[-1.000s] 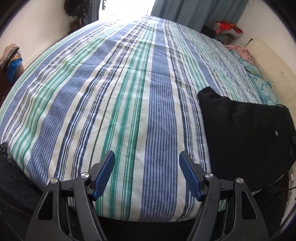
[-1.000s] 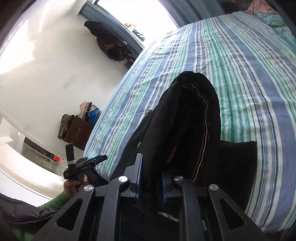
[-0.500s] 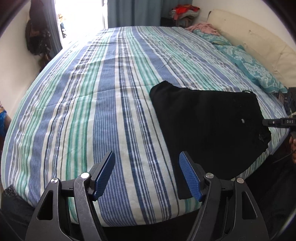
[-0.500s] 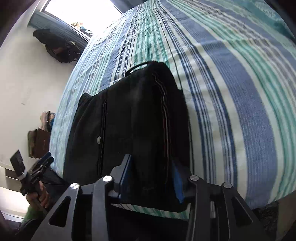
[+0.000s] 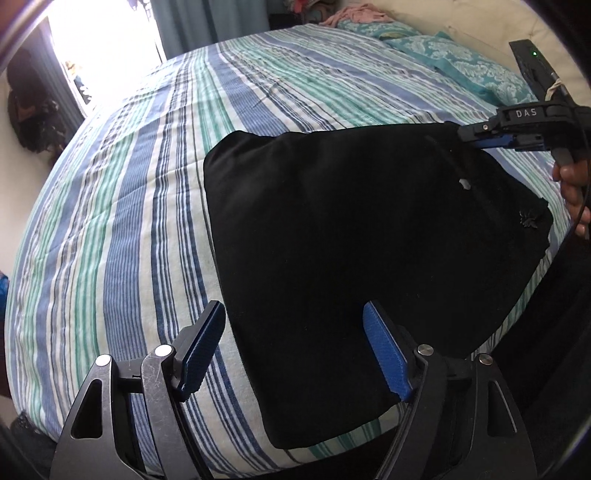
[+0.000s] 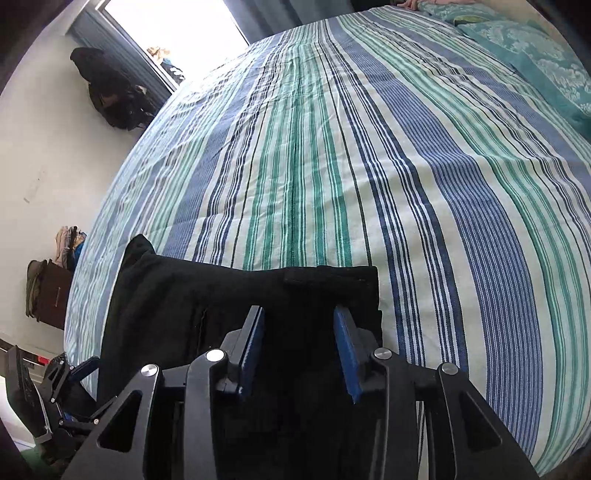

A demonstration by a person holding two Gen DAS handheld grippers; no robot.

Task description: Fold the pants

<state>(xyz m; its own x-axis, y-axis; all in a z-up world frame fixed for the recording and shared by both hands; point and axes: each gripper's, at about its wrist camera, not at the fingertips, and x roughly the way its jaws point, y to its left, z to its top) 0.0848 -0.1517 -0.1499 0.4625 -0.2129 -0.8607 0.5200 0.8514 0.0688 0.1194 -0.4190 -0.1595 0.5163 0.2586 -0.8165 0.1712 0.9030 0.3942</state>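
Striped bedspread (image 5: 147, 192) in blue, green and white, spread wide across the bed. Teal patterned pillows (image 5: 469, 70) at its far right corner, against a cream headboard (image 5: 480, 22). Pink cloth (image 5: 360, 11) heaped just beyond the pillows. Bright window (image 6: 177, 33) past the bedspread's far edge, blue-grey curtain (image 5: 207, 22) beside it. Dark bag (image 6: 114, 96) hanging on the white wall left of the bedspread. Brown furniture piled with clothes (image 6: 51, 280) nearer, also left of the bedspread.

The folded pants (image 5: 351, 240) are lying on the bed (image 5: 122, 221) at its near edge. My left tool (image 5: 295, 350) is hovering over their near end; my right tool (image 6: 299, 343) is sitting over their right end. Pillows (image 5: 461, 62) are resting at the bed's right side.
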